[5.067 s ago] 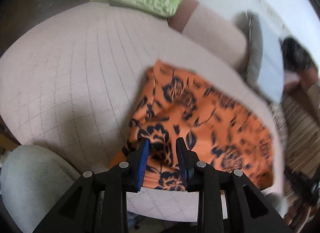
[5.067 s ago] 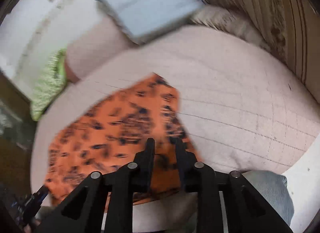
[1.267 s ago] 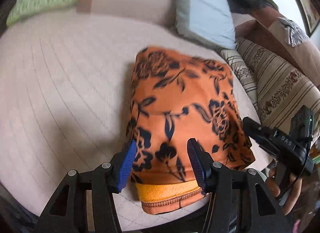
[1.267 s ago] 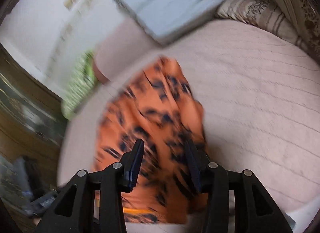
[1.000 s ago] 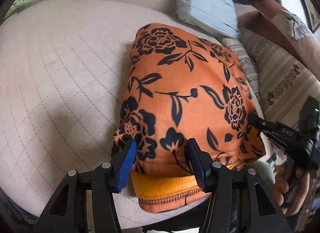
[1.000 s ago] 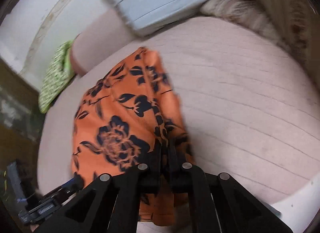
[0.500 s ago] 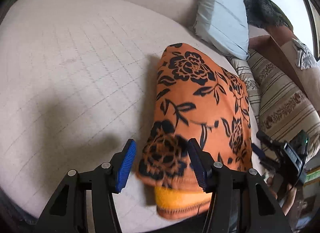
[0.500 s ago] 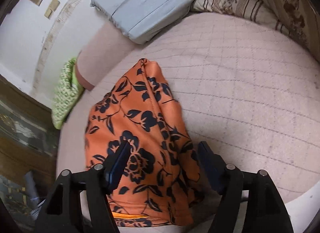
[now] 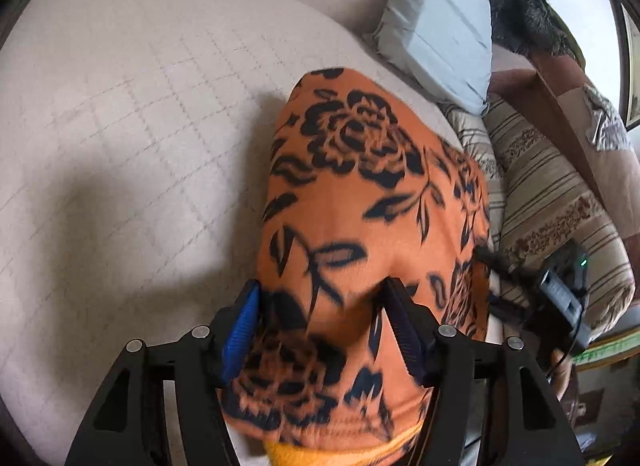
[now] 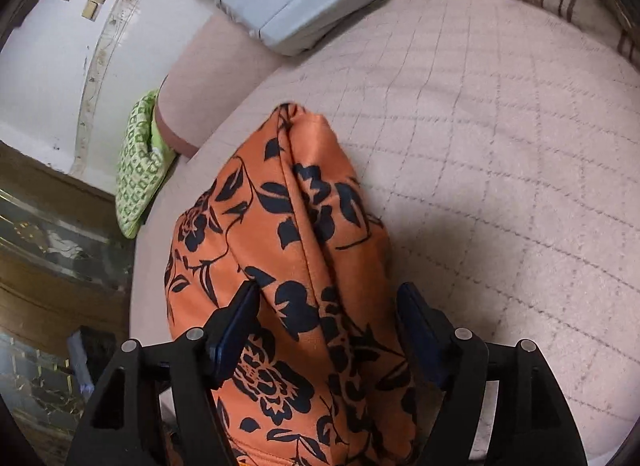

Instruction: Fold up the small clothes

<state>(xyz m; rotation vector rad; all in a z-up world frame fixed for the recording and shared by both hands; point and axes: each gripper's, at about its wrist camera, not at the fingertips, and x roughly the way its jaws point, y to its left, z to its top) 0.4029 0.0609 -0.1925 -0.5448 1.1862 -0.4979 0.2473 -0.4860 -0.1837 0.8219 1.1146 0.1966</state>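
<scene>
An orange cloth with black flowers (image 9: 360, 185) lies folded into a narrow stack on the pale quilted bed (image 9: 120, 125). My left gripper (image 9: 324, 310) is open, its blue pads either side of the cloth's near end, low over it. My right gripper (image 10: 328, 314) is open too, straddling the cloth (image 10: 288, 250) from the other side. A plain orange layer (image 9: 304, 454) shows under the near edge. The right gripper body (image 9: 560, 290) shows at the right in the left wrist view.
A grey pillow (image 9: 440, 25) and a striped cushion (image 9: 552, 193) lie at the bed's far right. A green patterned pillow (image 10: 140, 165) and a pink bolster (image 10: 208, 77) lie by the white wall. A dark wooden cabinet (image 10: 48, 266) stands left of the bed.
Both grippers opened and let go of the cloth, which was folded narrower. My left gripper has since moved forward so its pads straddle the cloth's near end.
</scene>
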